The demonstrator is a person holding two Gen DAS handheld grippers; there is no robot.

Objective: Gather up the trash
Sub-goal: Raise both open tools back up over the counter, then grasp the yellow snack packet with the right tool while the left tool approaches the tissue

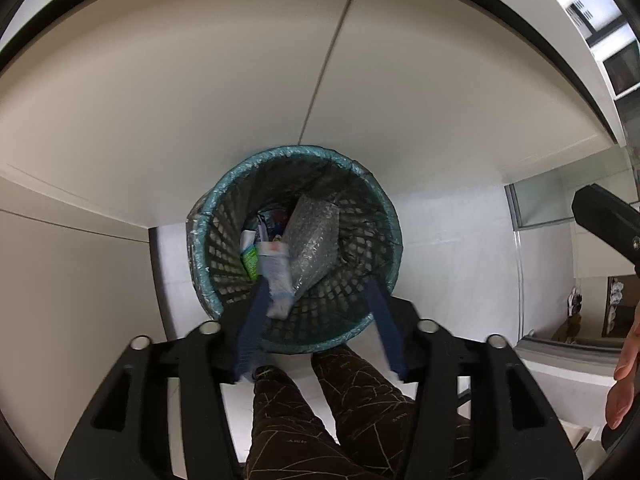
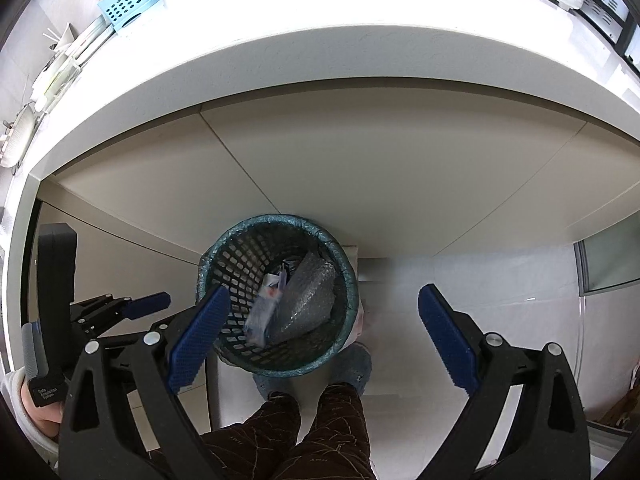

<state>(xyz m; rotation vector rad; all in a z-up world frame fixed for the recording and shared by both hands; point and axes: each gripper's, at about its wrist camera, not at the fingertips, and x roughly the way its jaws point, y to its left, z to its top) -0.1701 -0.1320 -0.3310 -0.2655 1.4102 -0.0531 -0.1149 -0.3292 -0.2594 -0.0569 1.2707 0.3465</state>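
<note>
I hold my left gripper (image 1: 318, 284) above the trash basket (image 1: 208, 216), pointing down, its jaws spread wide. A blurred plastic wrapper (image 1: 276, 276) shows just beside the left finger, over the basket's mouth; I cannot tell whether they touch. My right gripper (image 2: 324, 312) hangs to the right, jaws wide and empty. The basket, lined with a clear bag, sits on the floor below the counter (image 2: 320, 52) and holds bubble wrap (image 1: 314, 240) and a green-printed packet (image 1: 250, 258).
</note>
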